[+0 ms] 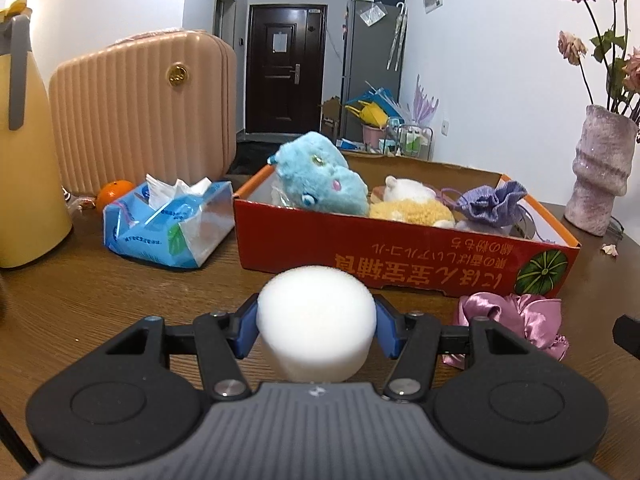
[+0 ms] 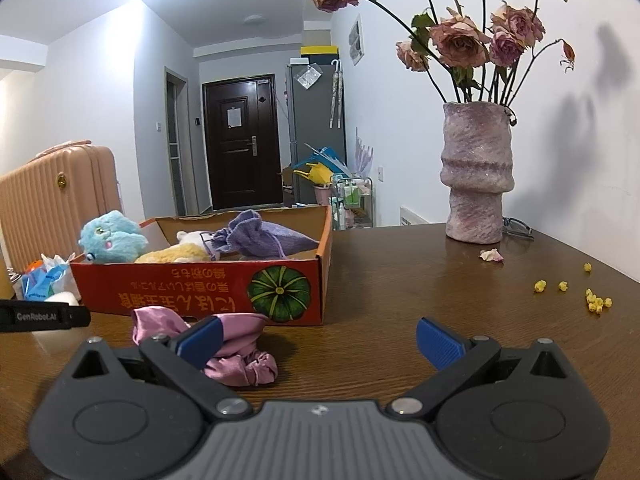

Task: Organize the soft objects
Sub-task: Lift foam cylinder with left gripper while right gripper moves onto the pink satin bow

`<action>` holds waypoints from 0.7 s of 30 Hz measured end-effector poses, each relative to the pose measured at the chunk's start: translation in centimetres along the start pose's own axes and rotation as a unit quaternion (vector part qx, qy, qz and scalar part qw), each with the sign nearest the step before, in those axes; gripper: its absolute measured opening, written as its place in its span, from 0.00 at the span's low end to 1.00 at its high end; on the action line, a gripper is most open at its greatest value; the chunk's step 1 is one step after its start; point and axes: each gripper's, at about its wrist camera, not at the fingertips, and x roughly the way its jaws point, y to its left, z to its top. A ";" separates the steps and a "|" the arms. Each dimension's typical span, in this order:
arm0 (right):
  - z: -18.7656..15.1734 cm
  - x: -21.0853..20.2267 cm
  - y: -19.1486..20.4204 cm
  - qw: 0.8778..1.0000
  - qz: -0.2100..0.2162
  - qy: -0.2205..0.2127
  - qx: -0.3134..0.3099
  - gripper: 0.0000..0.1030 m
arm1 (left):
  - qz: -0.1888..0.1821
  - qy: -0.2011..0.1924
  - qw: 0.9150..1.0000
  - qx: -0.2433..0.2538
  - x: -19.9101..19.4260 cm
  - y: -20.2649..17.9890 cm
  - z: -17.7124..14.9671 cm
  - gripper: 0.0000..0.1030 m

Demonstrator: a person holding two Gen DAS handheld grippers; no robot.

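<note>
Left wrist view: sponge clamped in front of the red box

Left gripper (image 1: 316, 320) angles slightly downward, blue pads pressed on a white round foam sponge (image 1: 316, 312). Right gripper (image 2: 318, 336) hangs wide apart, empty, above the table (image 2: 400, 280), a pink satin scrunchie (image 2: 240, 352) by its left finger. Beyond, the red cardboard box (image 1: 400, 248) holds a blue plush (image 1: 320, 180), a yellow plush (image 1: 412, 210) and a lilac drawstring pouch (image 1: 492, 204).

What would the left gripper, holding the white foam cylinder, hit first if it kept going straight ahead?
Probably the near wall of the red cardboard box. The left gripper points at it with the white foam cylinder leading, so the foam would touch first. Depth is hard to judge.
</note>
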 end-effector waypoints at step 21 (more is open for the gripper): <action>-0.1 0.1 5.6 0.999 0.052 -0.003 -0.007 1.00 | 0.003 -0.036 0.999 -0.026 -3.9 4.4 -0.5 0.57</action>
